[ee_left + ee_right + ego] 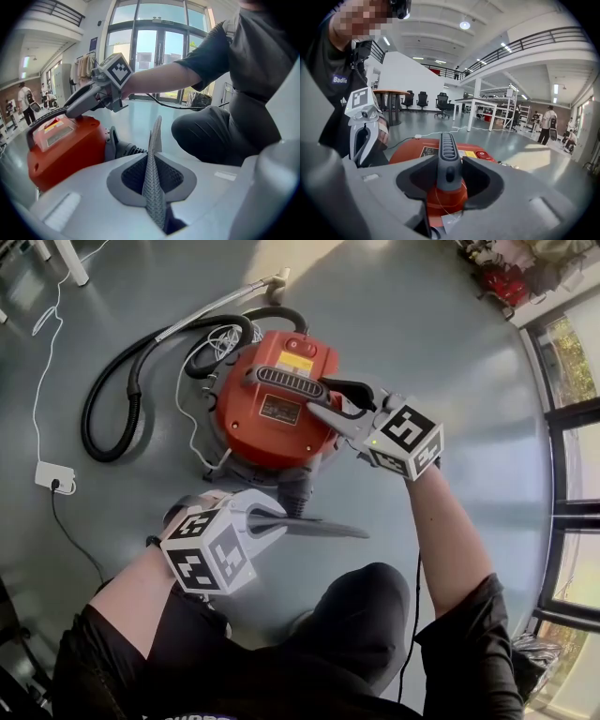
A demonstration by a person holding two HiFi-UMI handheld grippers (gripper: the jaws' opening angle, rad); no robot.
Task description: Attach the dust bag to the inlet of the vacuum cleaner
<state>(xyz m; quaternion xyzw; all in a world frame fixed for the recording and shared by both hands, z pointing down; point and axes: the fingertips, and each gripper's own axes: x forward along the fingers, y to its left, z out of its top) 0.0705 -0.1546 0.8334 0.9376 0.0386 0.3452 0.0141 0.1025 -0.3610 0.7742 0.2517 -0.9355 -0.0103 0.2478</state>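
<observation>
While the flat grey dust bag [153,183] is gripped edge-on in the closed jaws of the left gripper [274,519], its long axis running straight ahead of them, the red vacuum cleaner [272,423] is seen just beyond, to their left. A dark ribbed port [121,148], possibly the inlet, faces them. The right gripper [330,401] jaws are spread either side of the carry handle [447,150].

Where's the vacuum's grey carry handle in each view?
Head view: handle top centre, lying across the red vacuum body.
Left gripper view: far left, a dark arc over the red vacuum body, at the right gripper's fingertips.
Right gripper view: dead centre, between the right gripper's jaws.
Shared landmark: the red vacuum body, visible in all three.
</observation>
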